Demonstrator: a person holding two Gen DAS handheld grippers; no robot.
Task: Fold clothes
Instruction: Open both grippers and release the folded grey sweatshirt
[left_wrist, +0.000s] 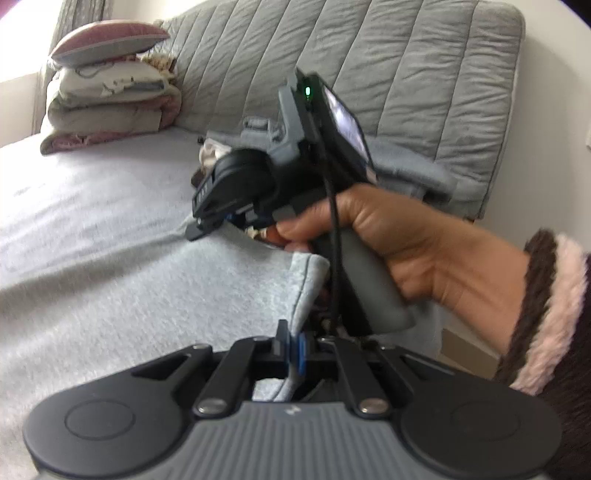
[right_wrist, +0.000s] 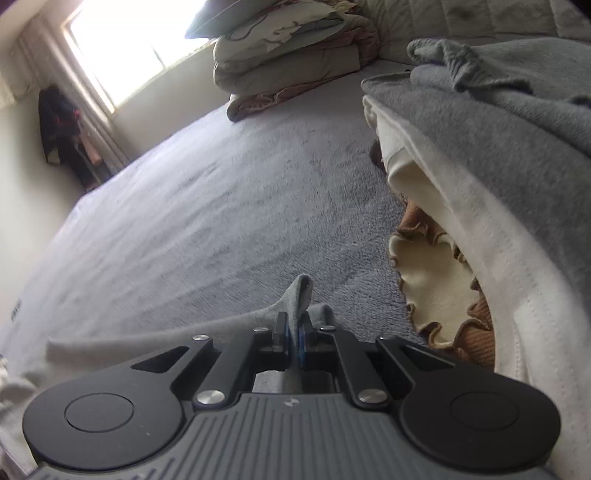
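Both jaws pinch the grey cloth (right_wrist: 301, 295) on the bed (right_wrist: 207, 206). Its thin edge could slip out if one hand pulls too hard.

Light grey garment (left_wrist: 155, 295); lavender-grey bedspread (right_wrist: 221, 192); grey quilted headboard cover (left_wrist: 369, 66); cream frill, brown-edged (right_wrist: 436, 273).
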